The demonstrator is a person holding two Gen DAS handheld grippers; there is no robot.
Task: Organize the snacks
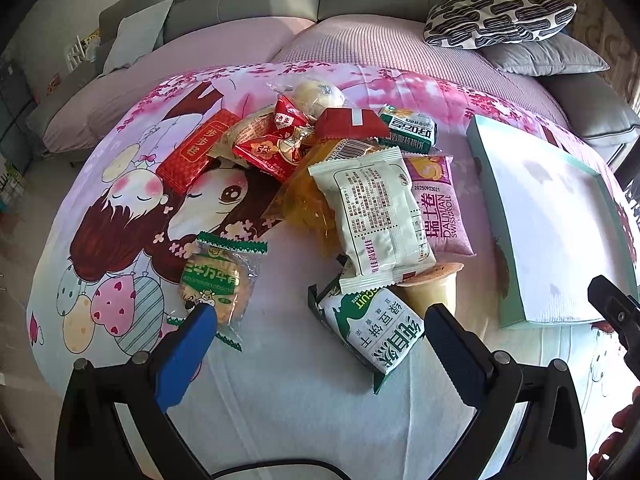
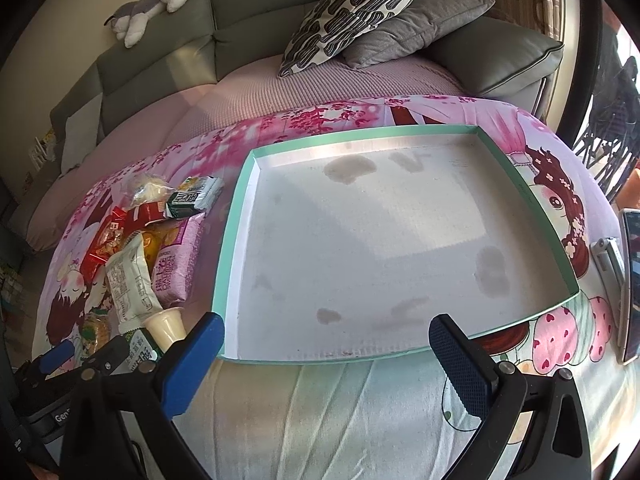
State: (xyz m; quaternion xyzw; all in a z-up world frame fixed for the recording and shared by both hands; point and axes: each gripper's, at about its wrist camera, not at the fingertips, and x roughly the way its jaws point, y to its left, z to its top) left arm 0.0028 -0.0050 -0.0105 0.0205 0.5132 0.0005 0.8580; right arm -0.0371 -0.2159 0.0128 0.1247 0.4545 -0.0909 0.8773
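A pile of wrapped snacks lies on a cartoon-print cloth: a white packet (image 1: pixel 376 216), a pink Swiss roll pack (image 1: pixel 440 204), a green-white biscuit pack (image 1: pixel 376 332), a jelly cup (image 1: pixel 434 286), red packets (image 1: pixel 272 148) and a green-edged cracker (image 1: pixel 214 280). An empty shallow box with a mint rim (image 2: pixel 236 240) lies to their right; it also shows in the left wrist view (image 1: pixel 486 184). My left gripper (image 1: pixel 320 316) is open, just before the biscuit pack. My right gripper (image 2: pixel 326 326) is open at the box's near edge, empty.
A grey sofa with a patterned cushion (image 2: pixel 352 12) and a grey cushion (image 2: pixel 416 28) stands behind the table. A phone (image 2: pixel 630 280) lies at the table's right edge. A plush toy (image 2: pixel 152 4) rests on the sofa back.
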